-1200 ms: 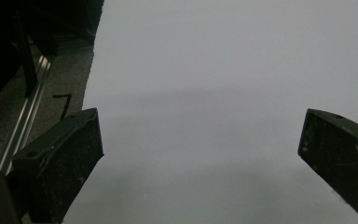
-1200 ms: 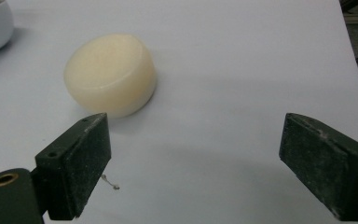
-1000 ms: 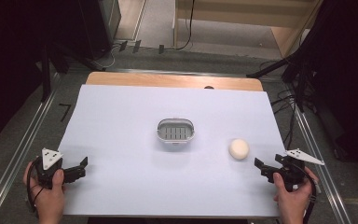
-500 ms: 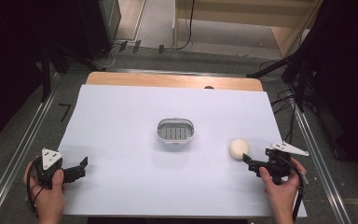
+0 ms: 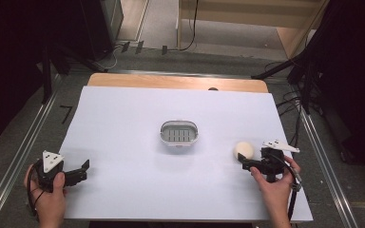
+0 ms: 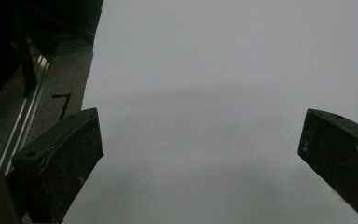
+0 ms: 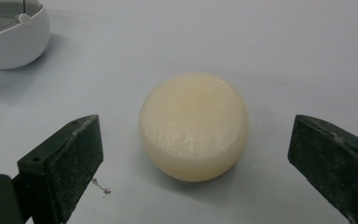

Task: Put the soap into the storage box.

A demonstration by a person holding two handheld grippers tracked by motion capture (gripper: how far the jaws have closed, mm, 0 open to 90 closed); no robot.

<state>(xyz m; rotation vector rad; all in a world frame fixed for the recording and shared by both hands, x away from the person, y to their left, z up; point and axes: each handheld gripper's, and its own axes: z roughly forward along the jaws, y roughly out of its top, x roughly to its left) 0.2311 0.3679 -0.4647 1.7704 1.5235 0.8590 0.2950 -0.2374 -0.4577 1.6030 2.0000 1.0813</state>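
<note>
The round cream soap bar (image 7: 194, 125) lies flat on the white surface (image 5: 123, 123) at the near right, well apart from the small white draining dish (image 5: 179, 134) at the middle, and the right hand-held gripper (image 5: 245, 163) sits just near of it with its jaws wide and nothing yet between them. To take it well, I would ease forward until the jaws flank the bar's widest part, keep them low and level, then close gently, since it looks slick, though its finish is hard to judge. The left hand-held gripper (image 5: 78, 171) rests open at the near left.
</note>
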